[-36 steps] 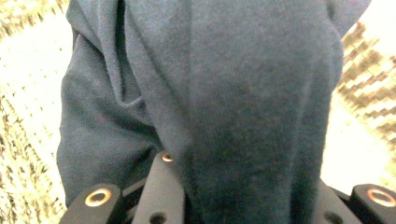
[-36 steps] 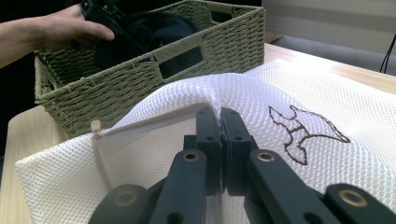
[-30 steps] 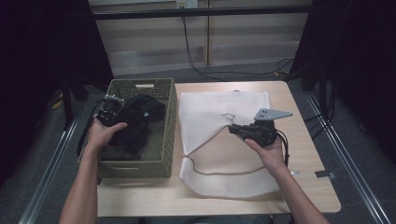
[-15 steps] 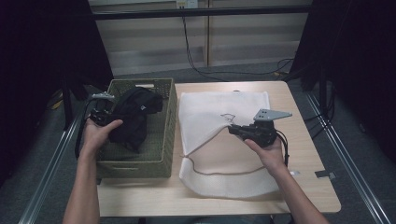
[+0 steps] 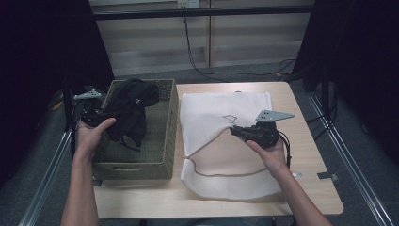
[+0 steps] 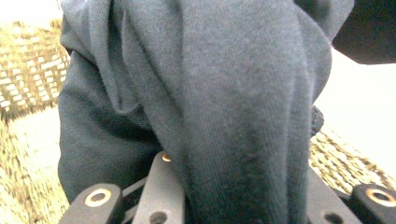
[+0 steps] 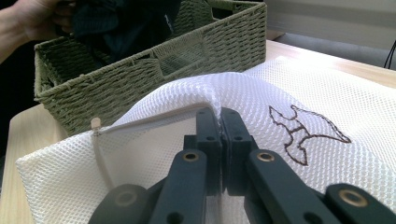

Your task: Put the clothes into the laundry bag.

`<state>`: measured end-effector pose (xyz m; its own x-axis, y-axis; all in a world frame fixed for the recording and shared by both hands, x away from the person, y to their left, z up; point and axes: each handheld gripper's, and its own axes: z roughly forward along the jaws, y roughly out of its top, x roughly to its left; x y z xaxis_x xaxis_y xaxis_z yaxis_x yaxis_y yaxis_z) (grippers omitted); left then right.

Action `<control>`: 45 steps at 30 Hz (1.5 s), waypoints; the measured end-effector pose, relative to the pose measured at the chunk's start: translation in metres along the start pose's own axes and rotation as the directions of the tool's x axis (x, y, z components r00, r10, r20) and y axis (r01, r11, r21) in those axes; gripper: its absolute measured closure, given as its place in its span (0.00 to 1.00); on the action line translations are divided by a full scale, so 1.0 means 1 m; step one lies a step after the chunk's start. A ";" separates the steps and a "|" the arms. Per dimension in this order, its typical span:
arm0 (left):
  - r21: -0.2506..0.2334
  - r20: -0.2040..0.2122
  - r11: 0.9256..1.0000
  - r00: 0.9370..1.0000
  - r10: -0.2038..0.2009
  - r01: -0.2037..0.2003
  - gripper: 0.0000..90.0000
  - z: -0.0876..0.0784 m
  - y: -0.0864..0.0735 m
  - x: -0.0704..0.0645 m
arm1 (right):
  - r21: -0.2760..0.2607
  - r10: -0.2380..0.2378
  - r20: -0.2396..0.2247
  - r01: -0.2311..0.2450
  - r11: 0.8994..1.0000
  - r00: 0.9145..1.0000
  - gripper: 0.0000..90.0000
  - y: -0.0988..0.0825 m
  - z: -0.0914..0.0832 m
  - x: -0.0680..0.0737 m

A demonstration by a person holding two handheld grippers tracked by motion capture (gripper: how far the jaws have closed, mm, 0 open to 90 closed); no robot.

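Worktop (image 5: 310, 188) carries a woven basket (image 5: 164, 141) at left w/ a white mesh bag (image 5: 211, 113) flat beside it, touching or nearly so.

Bag: light, limp, open-weave mesh w/ a zip along its mouth and a small stitched motif (image 7: 306, 130). It won't hold any shape by itself, so the mouth has to be held up. Right tongs (image 5: 237, 133) are pinched tight on the top layer at the mouth edge, tenting it off the worktop; in the right gripper view the jaws meet w/ mesh between them. Good hold: near the zip hem, where the cloth is doubled and less likely to slip.

Garment (image 5: 129, 106): dark knit, soft, floppy, bulky but prob. light. It hangs bunched over the basket, lower folds trailing inside. Left tongs (image 6: 233, 205) grip a thick fold of it; cloth drapes over the jaws. A bunched grip suits it, but loose ends will drag and may snag on the wicker or the bag mouth.
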<state>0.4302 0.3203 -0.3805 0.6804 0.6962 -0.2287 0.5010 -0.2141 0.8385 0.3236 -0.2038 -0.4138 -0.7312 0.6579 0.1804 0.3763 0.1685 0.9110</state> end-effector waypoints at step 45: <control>-0.370 0.025 0.924 0.993 0.117 -0.100 0.84 -0.074 0.043 -0.062 | 0.005 -0.006 0.000 0.006 1.000 1.000 0.98 0.000 0.001 0.001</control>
<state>0.3695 0.3185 -0.2936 0.7478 0.6488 -0.1412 0.1973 -0.0140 0.9803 0.3235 -0.2029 -0.4139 -0.7333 0.6569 0.1752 0.3748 0.1756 0.9103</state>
